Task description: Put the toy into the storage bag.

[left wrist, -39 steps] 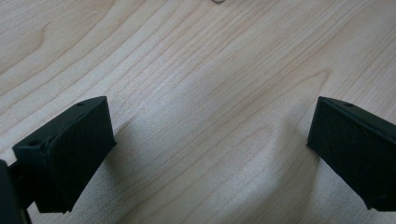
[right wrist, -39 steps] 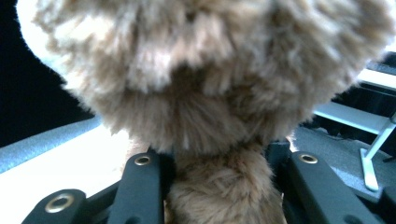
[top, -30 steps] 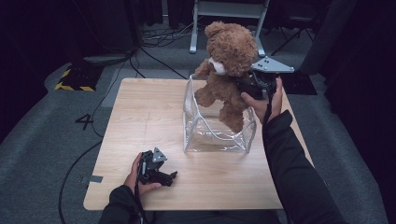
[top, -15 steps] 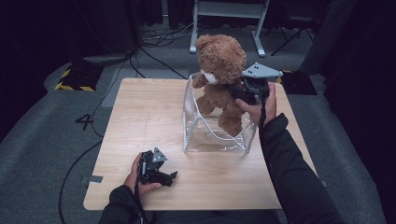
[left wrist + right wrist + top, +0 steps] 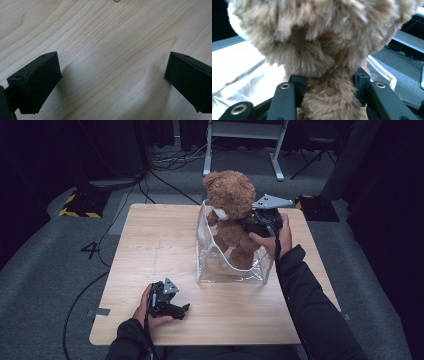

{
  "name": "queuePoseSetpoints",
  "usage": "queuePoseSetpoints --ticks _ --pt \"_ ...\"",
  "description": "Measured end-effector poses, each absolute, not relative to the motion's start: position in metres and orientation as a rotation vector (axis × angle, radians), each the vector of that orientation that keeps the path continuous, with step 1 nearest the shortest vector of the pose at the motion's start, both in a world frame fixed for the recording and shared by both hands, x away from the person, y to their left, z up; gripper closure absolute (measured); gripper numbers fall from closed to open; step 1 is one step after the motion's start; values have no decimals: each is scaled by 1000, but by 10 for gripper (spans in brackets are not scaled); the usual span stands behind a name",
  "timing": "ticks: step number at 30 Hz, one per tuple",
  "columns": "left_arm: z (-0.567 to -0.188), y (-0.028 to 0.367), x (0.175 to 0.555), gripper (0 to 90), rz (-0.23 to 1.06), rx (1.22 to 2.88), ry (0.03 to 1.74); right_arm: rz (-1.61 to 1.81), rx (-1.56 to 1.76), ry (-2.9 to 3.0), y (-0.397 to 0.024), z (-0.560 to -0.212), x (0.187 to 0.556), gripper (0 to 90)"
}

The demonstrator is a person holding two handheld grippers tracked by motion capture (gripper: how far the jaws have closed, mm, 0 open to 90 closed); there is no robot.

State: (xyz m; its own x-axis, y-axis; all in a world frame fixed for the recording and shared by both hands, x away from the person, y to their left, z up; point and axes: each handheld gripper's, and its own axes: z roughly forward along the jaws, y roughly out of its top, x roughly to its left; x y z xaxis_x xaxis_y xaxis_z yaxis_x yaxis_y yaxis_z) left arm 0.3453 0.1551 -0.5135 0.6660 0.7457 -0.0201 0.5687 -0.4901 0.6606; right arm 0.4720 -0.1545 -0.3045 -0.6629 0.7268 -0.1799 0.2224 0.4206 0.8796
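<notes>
A brown teddy bear [image 5: 230, 202] stands upright with its legs inside a clear plastic box [image 5: 215, 270] on the wooden table [image 5: 150, 240]. My right gripper [image 5: 248, 226] comes in from the right and is shut on the bear's body just below the head. In the right gripper view the fur [image 5: 324, 50] bulges between the jaws of my right gripper [image 5: 329, 87]. My left gripper [image 5: 181, 310] rests near the table's front edge, left of the box, held by a hand. In the left gripper view my left gripper [image 5: 112, 82] is open over bare wood.
Dark carpet surrounds the table, with cables [image 5: 165, 167] at the back left. A metal frame [image 5: 245, 140] stands behind the table. A yellow-and-black striped plate [image 5: 80, 202] lies on the floor at the left.
The right gripper has lowered the bear and shifted it slightly left, so its legs now sit deeper in the clear box. The left gripper has stayed put.
</notes>
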Motion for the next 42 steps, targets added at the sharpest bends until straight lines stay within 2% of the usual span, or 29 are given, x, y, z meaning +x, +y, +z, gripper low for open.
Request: queuePoseSetpoints --ticks 13,17,26,33,42 --pt "-513 155 345 6 358 2236 1008 1073 790 2263 -154 -306 478 570" --pt "-513 155 345 6 357 2235 1008 1009 769 2324 -153 -307 480 609" --pt "-513 155 345 5 357 2235 1009 948 780 2407 -155 -314 484 632" --pt "-513 155 345 6 358 2235 1009 933 772 2441 -156 -316 484 700" --pt "-513 155 345 6 357 2235 1009 924 760 2460 -155 -316 485 723"
